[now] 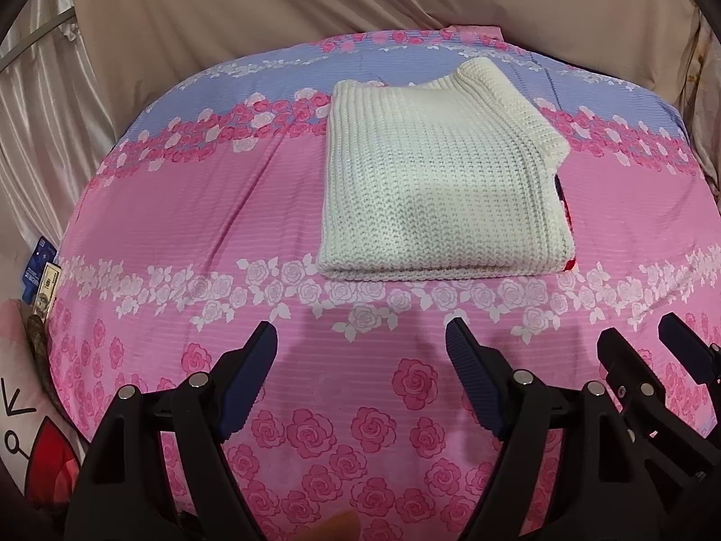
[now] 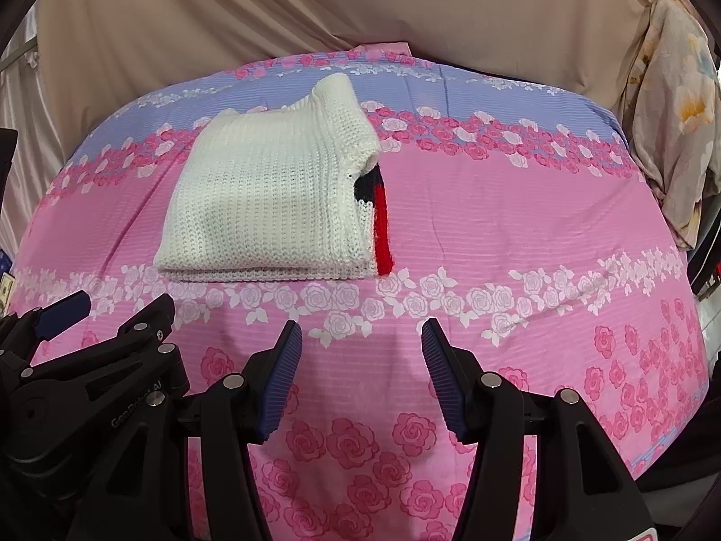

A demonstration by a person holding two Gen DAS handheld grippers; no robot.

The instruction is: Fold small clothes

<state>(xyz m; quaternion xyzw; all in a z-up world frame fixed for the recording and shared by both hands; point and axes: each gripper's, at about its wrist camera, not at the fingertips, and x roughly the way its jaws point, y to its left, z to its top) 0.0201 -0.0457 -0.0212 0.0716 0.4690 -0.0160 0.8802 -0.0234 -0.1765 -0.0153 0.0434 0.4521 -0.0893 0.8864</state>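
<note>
Sweater point(image 1: 441, 180) folded on rose-print bedsheet point(image 1: 203, 225), both tools spread and empty, possibly cards point(image 1: 43, 270) at left edge.

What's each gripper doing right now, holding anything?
Left gripper: open, holding nothing.
Right gripper: open, holding nothing; the folded sweater lies untouched.

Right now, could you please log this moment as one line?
sweater: folded, on bed | left gripper: open, empty | right gripper: open, empty

White knit sweater point(image 2: 266, 198) edged red and black; bedsheet point(image 2: 495, 225) pink and lilac with rose bands.
</note>
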